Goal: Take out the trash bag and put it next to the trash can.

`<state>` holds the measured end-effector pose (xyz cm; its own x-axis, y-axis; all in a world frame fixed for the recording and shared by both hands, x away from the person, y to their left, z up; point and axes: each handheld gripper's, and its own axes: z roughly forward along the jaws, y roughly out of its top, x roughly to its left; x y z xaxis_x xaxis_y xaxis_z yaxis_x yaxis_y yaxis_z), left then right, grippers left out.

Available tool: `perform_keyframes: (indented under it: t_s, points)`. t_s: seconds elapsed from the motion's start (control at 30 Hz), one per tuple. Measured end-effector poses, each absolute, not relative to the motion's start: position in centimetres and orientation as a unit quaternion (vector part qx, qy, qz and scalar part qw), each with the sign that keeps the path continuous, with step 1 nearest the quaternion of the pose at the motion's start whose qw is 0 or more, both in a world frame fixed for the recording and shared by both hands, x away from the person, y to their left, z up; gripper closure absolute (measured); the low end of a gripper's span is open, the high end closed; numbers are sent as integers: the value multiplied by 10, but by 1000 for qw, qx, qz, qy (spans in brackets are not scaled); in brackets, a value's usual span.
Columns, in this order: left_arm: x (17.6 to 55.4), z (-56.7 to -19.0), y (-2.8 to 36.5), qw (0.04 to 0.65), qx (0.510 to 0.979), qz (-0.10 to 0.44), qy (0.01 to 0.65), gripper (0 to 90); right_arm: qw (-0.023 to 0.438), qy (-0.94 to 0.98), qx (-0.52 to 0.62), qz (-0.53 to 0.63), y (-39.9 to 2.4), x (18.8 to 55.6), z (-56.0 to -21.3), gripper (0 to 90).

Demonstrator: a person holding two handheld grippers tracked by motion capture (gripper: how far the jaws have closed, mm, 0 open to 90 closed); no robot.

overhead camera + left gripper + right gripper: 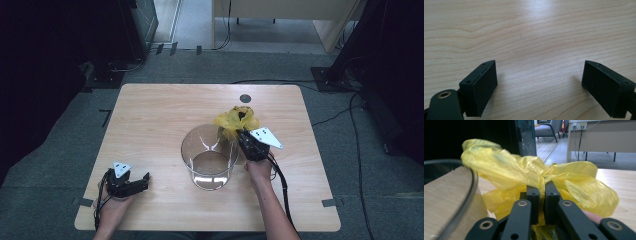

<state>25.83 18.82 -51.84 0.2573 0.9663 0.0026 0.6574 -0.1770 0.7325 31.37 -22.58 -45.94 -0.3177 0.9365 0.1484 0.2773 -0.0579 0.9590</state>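
Just right of the frame's centre in the high view, the right claw (pixel 243 134) is pinching a crumpled yellow plastic bag (pixel 235 120) at the far right rim of the clear glass container (pixel 209 156). The bag is already grasped but, seemingly, not yet inside or lining the container. At lower left, the left claw (pixel 142 181) is resting wide open and empty on the bench (pixel 150 115).
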Motion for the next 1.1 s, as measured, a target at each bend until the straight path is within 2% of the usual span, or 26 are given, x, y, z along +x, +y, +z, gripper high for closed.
perform_keyframes:
  t_s: [0.27, 0.43, 0.6, 1.1]
  points:
    - [258, -518, 188, 316, 727, 244, 558, 123, 282, 622, 488, 543, -242, 305, -462, 619]
    - [258, -518, 188, 316, 727, 244, 558, 123, 283, 627, 491, 535, -247, 299, -460, 452]
    - [258, -518, 188, 316, 727, 244, 558, 123, 283, 630, 497, 526, -252, 292, -461, 342]
    - [258, -518, 188, 316, 727, 244, 558, 123, 269, 635, 515, 509, -283, 271, -465, 188]
